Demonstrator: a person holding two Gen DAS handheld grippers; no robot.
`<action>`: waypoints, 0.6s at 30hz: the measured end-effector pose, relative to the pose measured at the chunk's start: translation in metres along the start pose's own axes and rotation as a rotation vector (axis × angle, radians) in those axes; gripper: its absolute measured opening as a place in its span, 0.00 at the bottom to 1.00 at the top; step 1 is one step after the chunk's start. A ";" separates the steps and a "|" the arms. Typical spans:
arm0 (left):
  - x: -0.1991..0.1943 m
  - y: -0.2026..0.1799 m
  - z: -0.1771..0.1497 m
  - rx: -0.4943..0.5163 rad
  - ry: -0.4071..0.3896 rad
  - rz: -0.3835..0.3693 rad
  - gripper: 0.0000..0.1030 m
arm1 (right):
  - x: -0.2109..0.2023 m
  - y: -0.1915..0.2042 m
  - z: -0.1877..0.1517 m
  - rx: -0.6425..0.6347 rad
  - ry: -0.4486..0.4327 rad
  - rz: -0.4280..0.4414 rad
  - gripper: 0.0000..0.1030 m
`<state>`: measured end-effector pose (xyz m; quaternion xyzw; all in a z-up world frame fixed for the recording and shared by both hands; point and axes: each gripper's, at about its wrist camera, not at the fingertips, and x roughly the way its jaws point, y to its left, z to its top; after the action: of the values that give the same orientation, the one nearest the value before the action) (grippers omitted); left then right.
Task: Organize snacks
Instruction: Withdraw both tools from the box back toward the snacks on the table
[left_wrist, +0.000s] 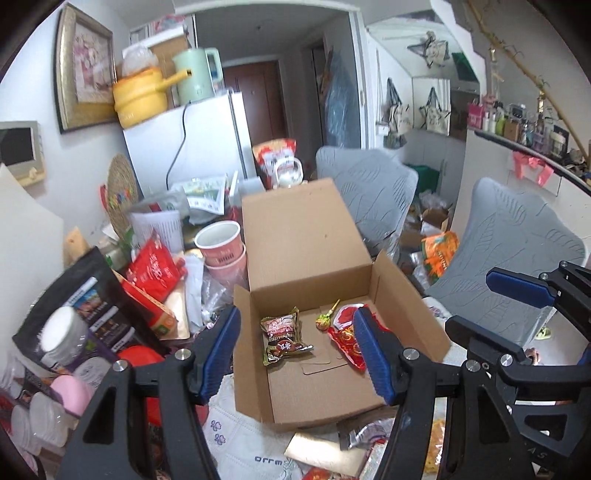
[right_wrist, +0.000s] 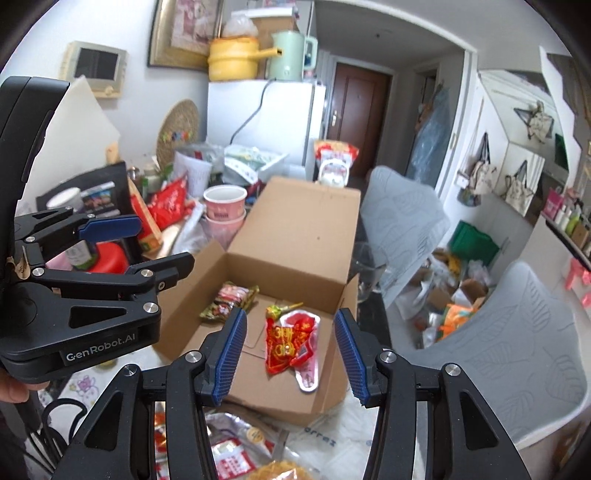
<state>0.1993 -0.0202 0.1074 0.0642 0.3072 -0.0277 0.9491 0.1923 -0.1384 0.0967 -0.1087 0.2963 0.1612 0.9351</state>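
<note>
An open cardboard box (left_wrist: 295, 236) (right_wrist: 306, 229) stands on the table with its lid up. Inside lie a green-brown snack packet (left_wrist: 282, 336) (right_wrist: 229, 301), a lollipop (left_wrist: 327, 317) (right_wrist: 279, 309) and a red foil packet (left_wrist: 345, 338) (right_wrist: 290, 343). My left gripper (left_wrist: 297, 354) is open and empty, held over the box's near side; it also shows in the right wrist view (right_wrist: 147, 240). My right gripper (right_wrist: 291, 354) is open and empty above the red packet; it shows at the right of the left wrist view (left_wrist: 495, 302).
Loose snack packets (right_wrist: 236, 450) (left_wrist: 332, 454) lie on the table in front of the box. Pink cups (left_wrist: 221, 243), red bags (left_wrist: 155, 269), a black pouch (left_wrist: 85, 306) and jars crowd the left. Two grey chairs (left_wrist: 513, 266) stand right.
</note>
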 end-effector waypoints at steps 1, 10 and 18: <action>-0.009 0.000 -0.001 0.000 -0.014 -0.001 0.64 | -0.007 0.001 -0.001 0.002 -0.011 -0.002 0.53; -0.071 0.002 -0.018 0.009 -0.119 0.007 0.86 | -0.063 0.012 -0.014 0.018 -0.093 -0.003 0.69; -0.098 0.004 -0.045 0.017 -0.139 -0.007 0.86 | -0.093 0.031 -0.036 0.003 -0.132 -0.001 0.77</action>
<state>0.0939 -0.0091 0.1294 0.0692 0.2405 -0.0379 0.9674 0.0904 -0.1426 0.1191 -0.0964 0.2343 0.1672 0.9528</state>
